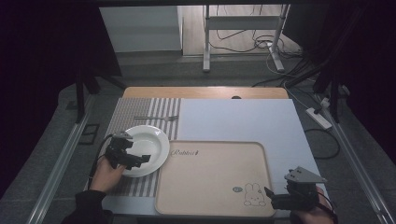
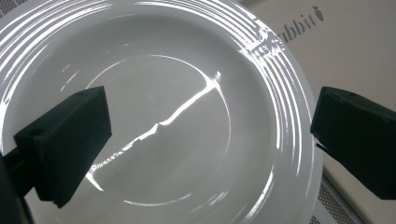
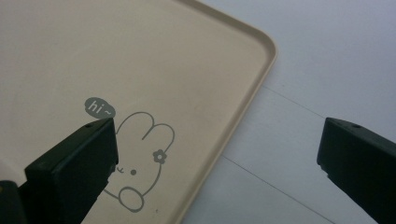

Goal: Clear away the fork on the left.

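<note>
**One plate, one tray, one fork, two grippers**

Landmark: the single beige tray, lying at the near middle of the table, with a rabbit drawing in its near right corner and a printed word along its far left edge.

One white plate sits just beside the tray's left edge, on a striped placemat. In the left gripper view the plate carries ridged rings round its rim, and the tray appears behind it.

One fork lies on the placemat, beyond the plate and off the tray's far left corner.

The left gripper, held in one hand, is over the plate's near side, left of the tray. Its jaws stand released and wide apart, grasping nothing; whether a jaw touches the plate cannot be told.

The right gripper is at the tray's near right corner, beside the rabbit drawing. Its jaws are likewise spread, one over the tray, one over the pale sheet to the right, with the tray's rim between them.
</note>
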A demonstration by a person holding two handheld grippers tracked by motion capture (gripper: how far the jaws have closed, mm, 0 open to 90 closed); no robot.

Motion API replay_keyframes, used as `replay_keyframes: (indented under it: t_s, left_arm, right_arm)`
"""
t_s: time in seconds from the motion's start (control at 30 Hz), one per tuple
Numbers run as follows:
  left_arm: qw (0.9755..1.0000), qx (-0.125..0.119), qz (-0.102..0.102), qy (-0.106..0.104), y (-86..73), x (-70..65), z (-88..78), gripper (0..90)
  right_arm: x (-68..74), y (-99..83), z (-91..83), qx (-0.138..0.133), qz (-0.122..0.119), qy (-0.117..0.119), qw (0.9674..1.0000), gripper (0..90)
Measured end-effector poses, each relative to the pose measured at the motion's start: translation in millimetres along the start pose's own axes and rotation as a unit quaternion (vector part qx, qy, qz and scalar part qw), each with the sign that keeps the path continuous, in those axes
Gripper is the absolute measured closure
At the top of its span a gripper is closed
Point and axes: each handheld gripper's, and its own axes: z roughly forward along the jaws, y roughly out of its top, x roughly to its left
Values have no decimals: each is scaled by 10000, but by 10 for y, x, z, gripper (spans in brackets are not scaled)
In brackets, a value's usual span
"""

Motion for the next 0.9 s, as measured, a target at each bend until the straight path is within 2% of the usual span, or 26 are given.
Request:
replay_keyframes:
  t_s: [0.4,0.9]
  left_arm:
    - [9999,-33,-95,3,138,146,123,0]
    - [9997,80,-105,208,348,308,271,0]
  right_arm:
    - [0,0,0,1,3,2,10000,0]
    - [-1,0,2,10,-1,5,10000,0]
